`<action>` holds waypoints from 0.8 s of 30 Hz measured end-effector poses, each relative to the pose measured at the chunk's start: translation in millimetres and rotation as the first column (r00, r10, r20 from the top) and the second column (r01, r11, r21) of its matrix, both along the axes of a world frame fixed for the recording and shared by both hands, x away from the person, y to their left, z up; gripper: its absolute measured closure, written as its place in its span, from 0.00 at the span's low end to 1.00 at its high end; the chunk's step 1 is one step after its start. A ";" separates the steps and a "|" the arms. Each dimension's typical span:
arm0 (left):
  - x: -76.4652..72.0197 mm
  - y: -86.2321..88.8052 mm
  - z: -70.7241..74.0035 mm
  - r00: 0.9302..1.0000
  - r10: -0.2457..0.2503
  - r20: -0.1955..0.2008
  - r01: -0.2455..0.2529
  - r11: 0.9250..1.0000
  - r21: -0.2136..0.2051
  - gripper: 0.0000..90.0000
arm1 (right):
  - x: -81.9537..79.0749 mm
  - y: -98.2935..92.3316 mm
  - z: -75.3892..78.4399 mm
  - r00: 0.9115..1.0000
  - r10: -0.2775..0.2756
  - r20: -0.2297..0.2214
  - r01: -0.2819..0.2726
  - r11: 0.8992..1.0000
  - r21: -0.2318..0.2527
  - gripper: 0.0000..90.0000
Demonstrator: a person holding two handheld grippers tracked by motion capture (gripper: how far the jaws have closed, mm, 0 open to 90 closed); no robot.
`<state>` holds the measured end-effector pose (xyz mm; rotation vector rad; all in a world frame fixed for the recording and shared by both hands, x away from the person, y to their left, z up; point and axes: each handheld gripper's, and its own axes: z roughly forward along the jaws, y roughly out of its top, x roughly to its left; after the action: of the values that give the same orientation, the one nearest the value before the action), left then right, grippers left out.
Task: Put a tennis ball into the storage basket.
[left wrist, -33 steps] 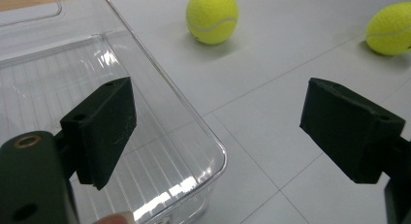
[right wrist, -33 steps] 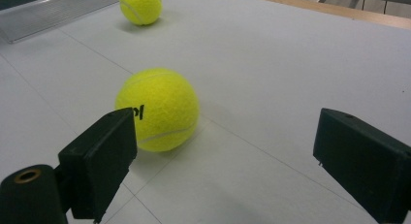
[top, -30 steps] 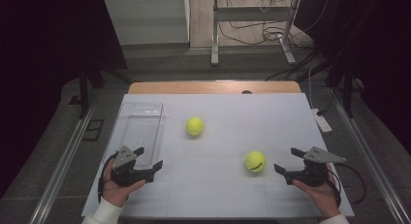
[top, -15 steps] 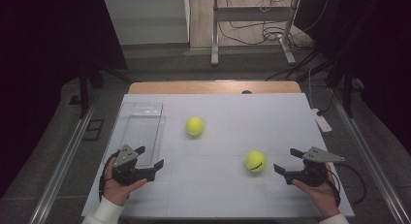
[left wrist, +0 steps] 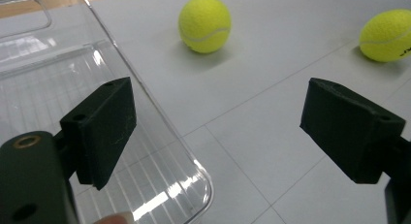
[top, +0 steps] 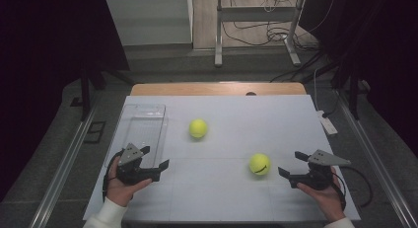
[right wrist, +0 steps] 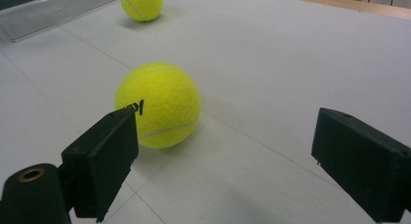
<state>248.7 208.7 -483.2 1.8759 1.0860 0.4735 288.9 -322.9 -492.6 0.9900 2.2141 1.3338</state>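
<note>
The desk (top: 296, 119) is a pale grey board with thin seam lines. Along its left side lies a clear plastic tray (top: 144, 127), long and shallow with ribbed floor and rounded corners; it looks light, stiff and smooth, so probably slippery under a pad and best taken by its thin rim or wall. It appears empty.

Two yellow tennis balls rest on the bare desk, well apart from each other. The far ball (top: 197, 128) sits just right of the tray, near the desk's middle. The near ball (top: 259, 164) lies toward the right, black lettering on its felt. Both should be light, a little springy and fuzzy enough to grip well, but they will roll at a nudge, so a hold straight across the widest part, both pads meeting at once, seems safest.

The left claw (top: 154, 161) rests at the near left beside the tray's near end, spread wide and holding nothing; in the left gripper view one pad (left wrist: 99, 129) sits over the tray's corner. The right claw (top: 291, 165) is at the near right, just beside the near ball, also spread wide and empty, with the ball ahead of its left pad (right wrist: 104, 158)
</note>
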 end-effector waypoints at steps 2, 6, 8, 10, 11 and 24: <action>0.4 -0.7 0.7 1.000 -0.001 0.000 0.001 1.000 0.002 0.15 | 0.1 0.0 0.0 1.000 0.000 0.000 0.000 1.000 0.000 0.11; 1.9 -2.1 4.3 1.000 -0.004 0.002 0.004 1.000 0.003 0.15 | 0.2 0.4 -0.2 1.000 -0.002 0.000 0.002 1.000 -0.007 0.11; 2.6 -2.7 6.4 1.000 -0.004 0.003 0.004 1.000 0.000 0.15 | 0.3 0.5 -0.3 1.000 -0.001 0.000 0.001 1.000 -0.007 0.11; 3.5 -3.5 8.6 1.000 -0.009 0.001 0.009 1.000 -0.001 0.15 | 0.4 0.6 -0.4 1.000 -0.002 -0.001 0.002 1.000 -0.008 0.11; 4.2 -4.3 9.8 1.000 -0.011 0.001 0.011 1.000 -0.002 0.15 | 0.4 0.6 -0.4 1.000 -0.002 -0.001 0.002 1.000 -0.008 0.11; 11.5 -10.6 20.0 0.999 -0.041 -0.004 0.041 0.999 0.009 0.15 | 1.2 0.4 -1.2 1.000 -0.006 -0.003 0.006 1.000 -0.011 0.11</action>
<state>260.2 198.1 -463.2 1.9043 1.0472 0.4518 290.1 -322.5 -493.8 0.9942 2.2167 1.3174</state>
